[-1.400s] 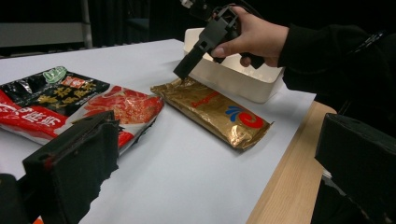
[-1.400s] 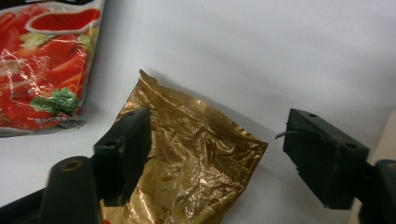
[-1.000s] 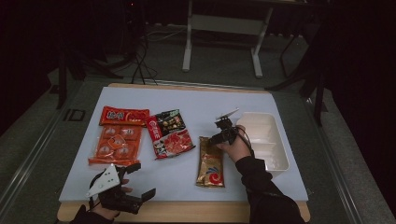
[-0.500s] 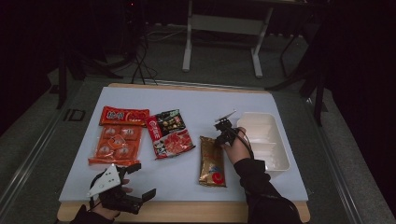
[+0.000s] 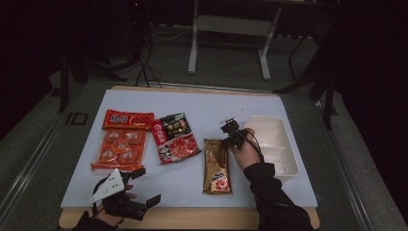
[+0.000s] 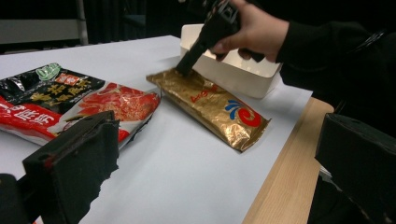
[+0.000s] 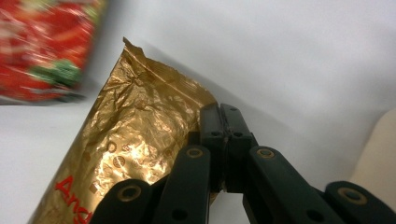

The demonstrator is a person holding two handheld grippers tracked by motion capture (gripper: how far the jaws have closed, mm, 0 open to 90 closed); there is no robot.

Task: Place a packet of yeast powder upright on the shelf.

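From above, my right gripper point(image 5: 231, 137) has its jaws closed together on the far corner of the long gold foil snack packet point(image 5: 217, 166), which lies on the white table cover point(image 5: 202, 108) toward the near right part of the tabletop; the jaws have just been closing, with that corner of foil between them. Just right of it, near the right edge, sits the shallow white plastic tray point(image 5: 284, 161), with two compartments, both bare. My left gripper point(image 5: 126, 190) rests at the near left corner with its jaws spread and nothing in them. Toward the left edge lie the orange packet of round snacks point(image 5: 120, 147) and, beside it, the red and black printed snack bag point(image 5: 174, 138)

In the left gripper view, my black jaws stand wide apart over bare cover. Beyond them my right hand point(image 6: 254, 30) tips its gripper down onto the gold packet's far corner, right against the tray's wall point(image 6: 243, 77)

In the right gripper view, my pads are pressed together on the crinkled gold foil at its corner
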